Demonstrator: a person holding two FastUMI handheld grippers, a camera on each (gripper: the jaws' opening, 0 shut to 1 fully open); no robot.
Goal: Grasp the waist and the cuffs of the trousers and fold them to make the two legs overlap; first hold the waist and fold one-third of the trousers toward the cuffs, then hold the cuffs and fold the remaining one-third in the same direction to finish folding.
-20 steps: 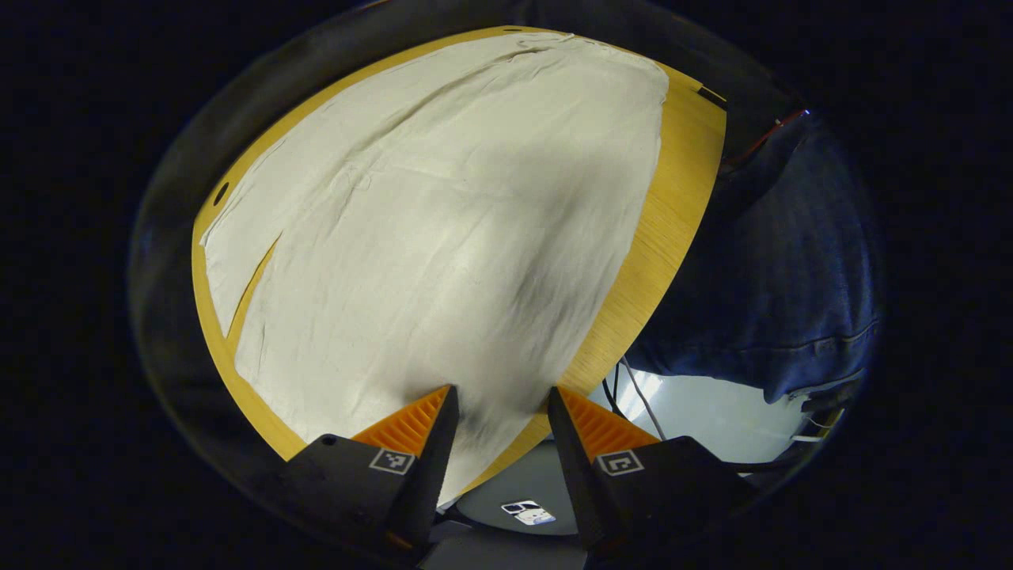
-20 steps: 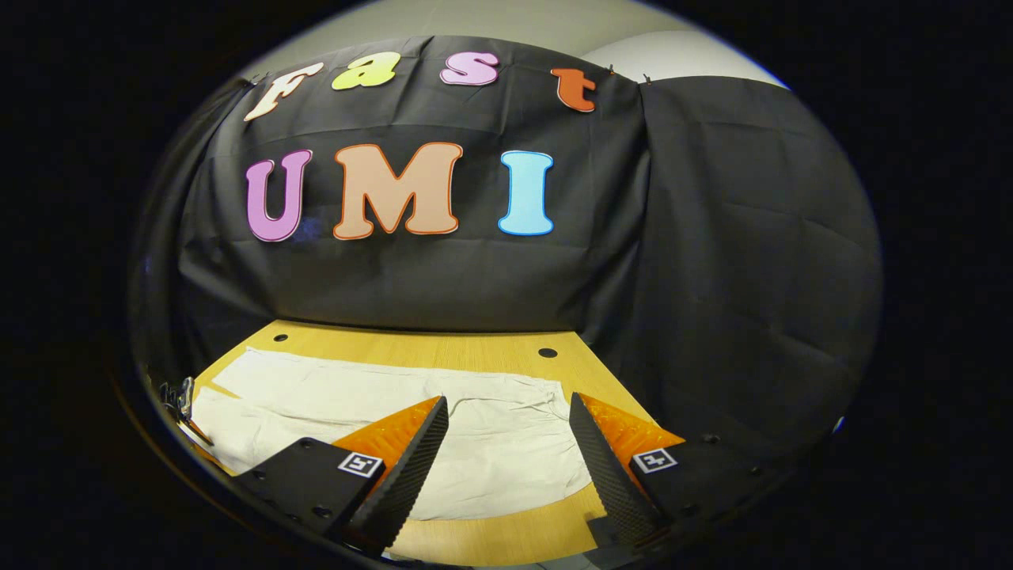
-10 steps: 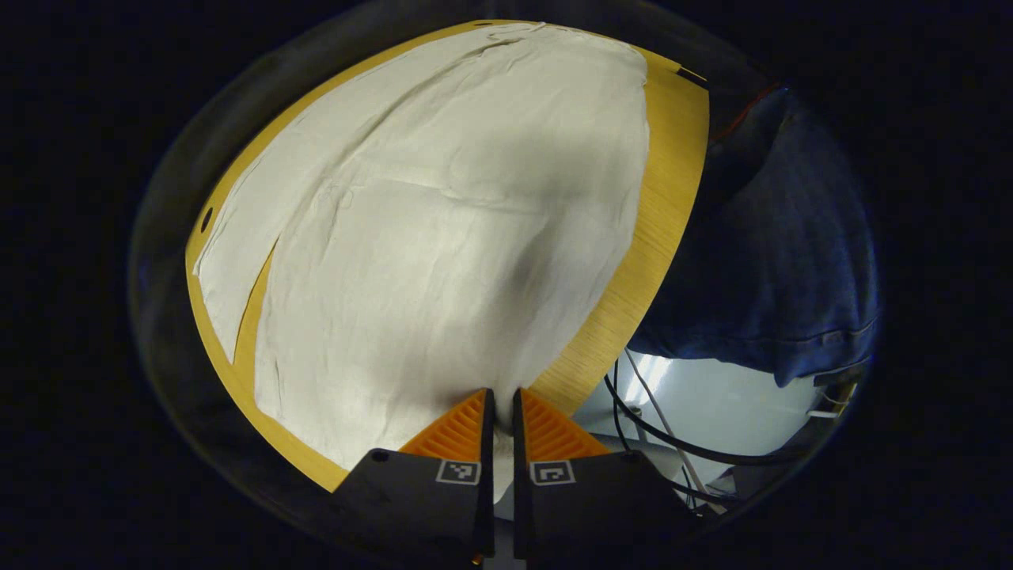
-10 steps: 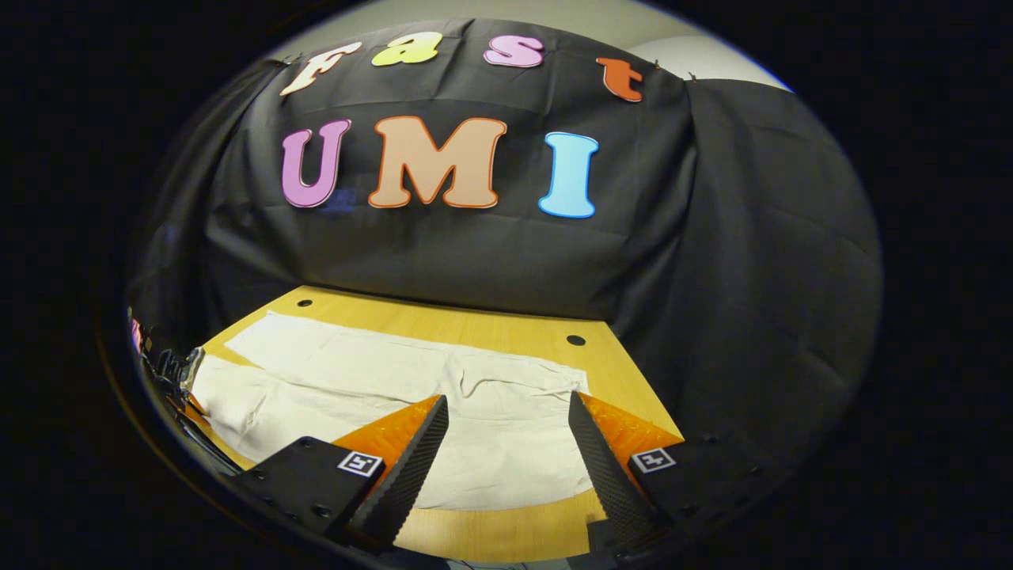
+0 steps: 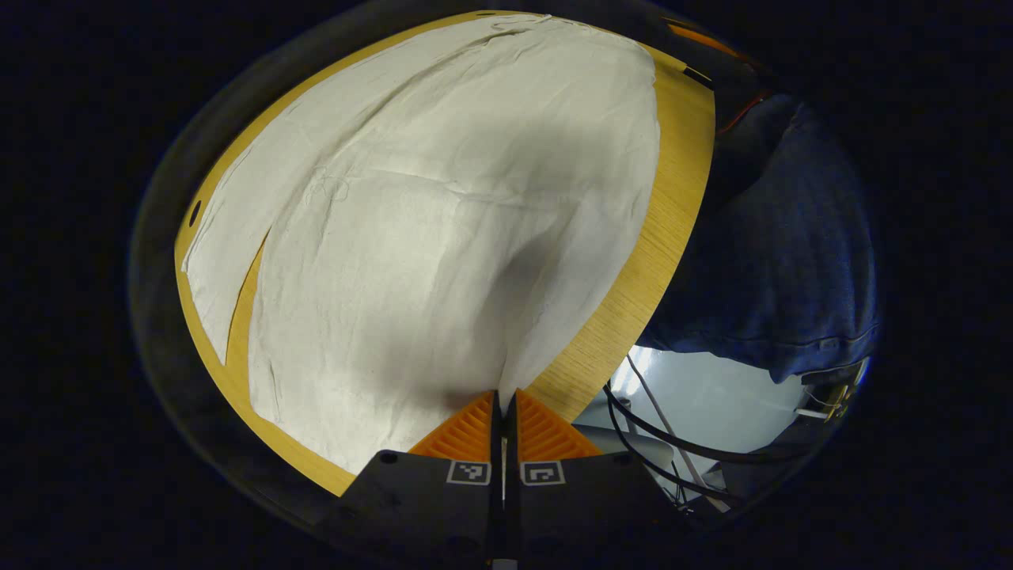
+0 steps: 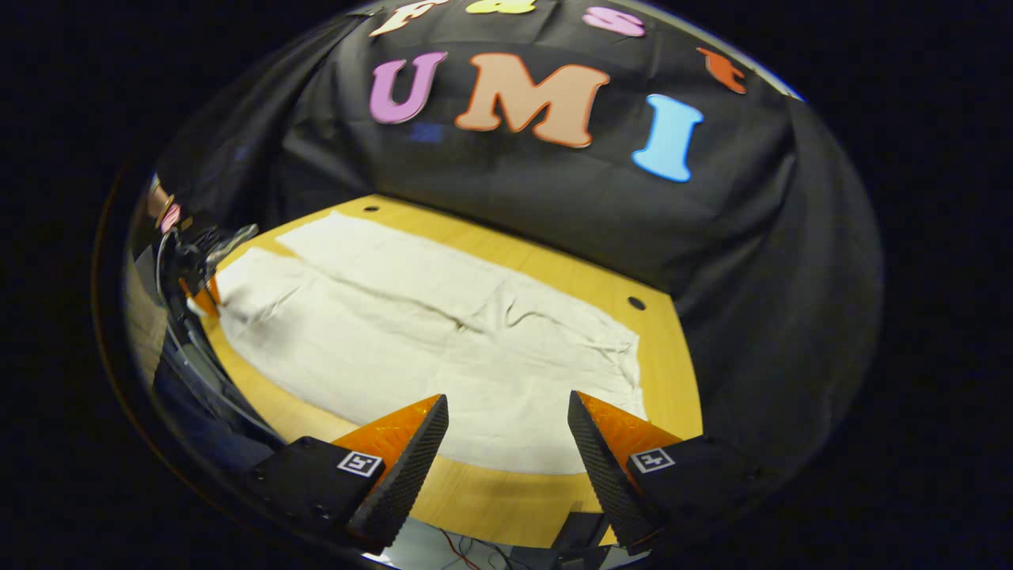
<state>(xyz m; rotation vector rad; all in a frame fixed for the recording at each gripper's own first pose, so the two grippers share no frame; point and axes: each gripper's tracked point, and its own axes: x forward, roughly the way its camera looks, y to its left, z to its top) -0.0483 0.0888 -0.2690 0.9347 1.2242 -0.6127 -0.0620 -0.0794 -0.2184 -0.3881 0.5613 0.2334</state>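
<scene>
Moved: left gripper [image 5: 503,404] fingers, spread 1 s ago, now pressed together on trousers [image 5: 443,206] cuff edge; fabric pulled up into a ridge there.
Right gripper [image 6: 506,412]: fingers spread, nothing between; tilted down since earlier, hovering above waist end.
Trousers: pale, flat on wooden table [image 5: 673,206], legs side by side w/ narrow gap at cuffs.
Other: person's blue top [image 5: 783,261] beside table edge; cables [image 5: 673,443] below.

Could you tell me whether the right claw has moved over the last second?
Yes. The right claw, open, has tipped downward and come over the trousers: in the right gripper view the booth wall has slid up and more of the table shows.
</scene>
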